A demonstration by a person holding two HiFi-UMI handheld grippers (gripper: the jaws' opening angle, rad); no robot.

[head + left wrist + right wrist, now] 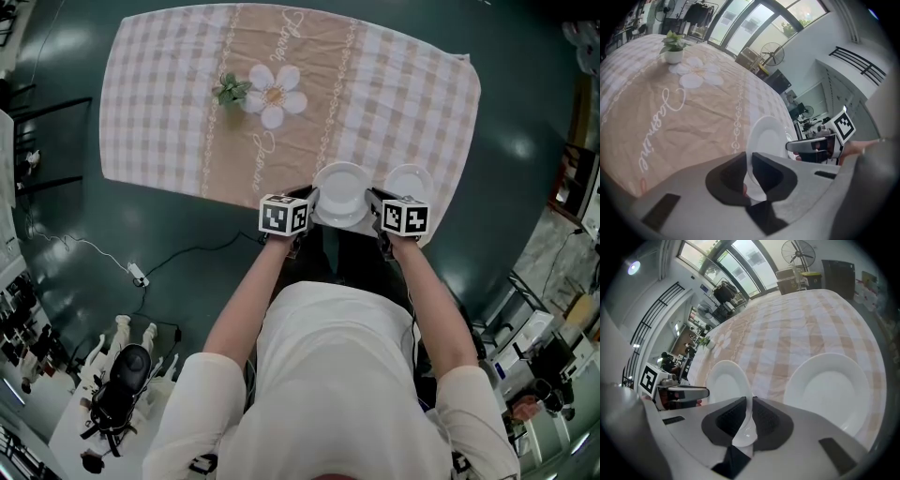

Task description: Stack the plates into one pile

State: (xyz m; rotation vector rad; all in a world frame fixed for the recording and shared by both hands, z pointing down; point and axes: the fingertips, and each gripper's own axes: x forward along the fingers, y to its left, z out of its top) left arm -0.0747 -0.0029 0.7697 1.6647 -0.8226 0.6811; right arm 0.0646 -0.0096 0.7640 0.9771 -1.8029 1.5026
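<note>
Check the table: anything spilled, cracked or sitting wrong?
Nothing stands out. The left gripper and right gripper clamp opposite rims of one white plate; the second plate lies flat on the cloth beside it, and the potted plant stands upright.

Dark teal floor (56, 262); checked-cloth table (150, 122); tall windows (740, 33); standing fan (799, 251).

Checked tablecloth (159, 103) spreads across the upper middle of the head view, its tan centre band carrying script and a big white flower print (275, 95), and there's a small potted plant (230, 91) standing at that flower's left edge. Over at the left, a thin cable (84, 246) snakes across the dark floor (525, 112) to a white plug (139, 275). Left gripper view, upper centre: a fan (772, 53) stands beyond the cloth, beside tall windows (740, 30).
</note>
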